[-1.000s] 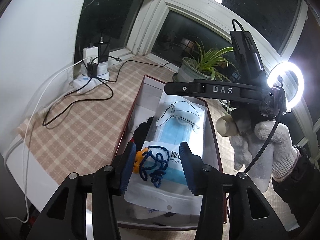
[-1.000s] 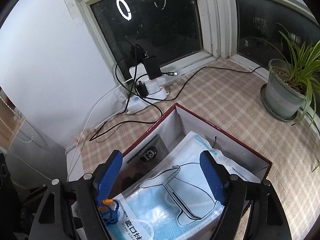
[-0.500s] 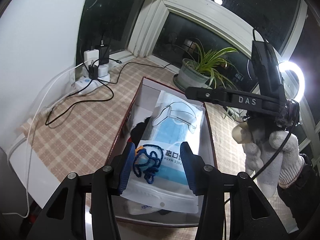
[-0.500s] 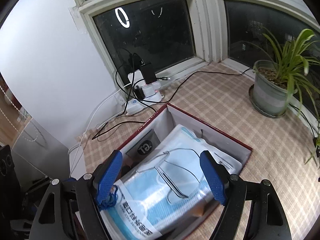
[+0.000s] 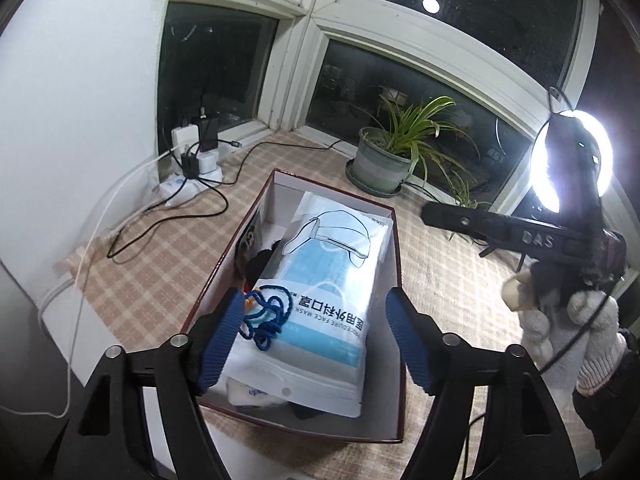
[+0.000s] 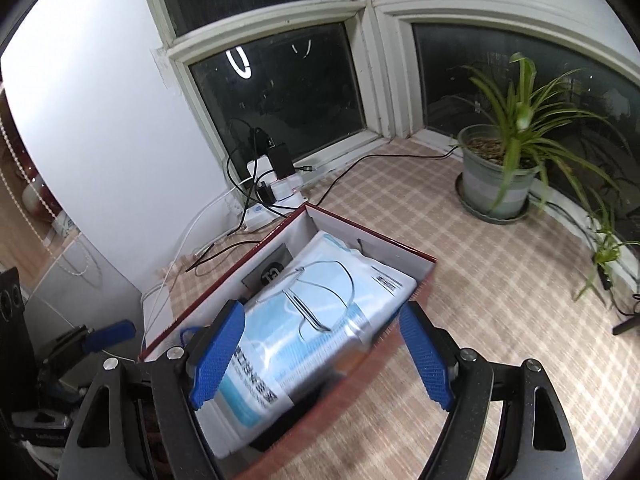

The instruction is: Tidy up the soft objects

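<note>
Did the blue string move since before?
Yes. The blue string left the middle between the left gripper fingers and lies on the mask pack, beside the left finger.

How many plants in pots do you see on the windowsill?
1 plainly potted: the spider plant in its grey pot by the window. A smaller plant stands right of it; its pot is hidden.

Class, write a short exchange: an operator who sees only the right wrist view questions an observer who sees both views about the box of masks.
Operator: What lights this scene?
Observer: A lit ring light stands to the right of the box.
Operator: Is anything lying on the mask pack?
Observer: Yes, a blue cord lies tangled on the near left corner of the mask pack.
</note>
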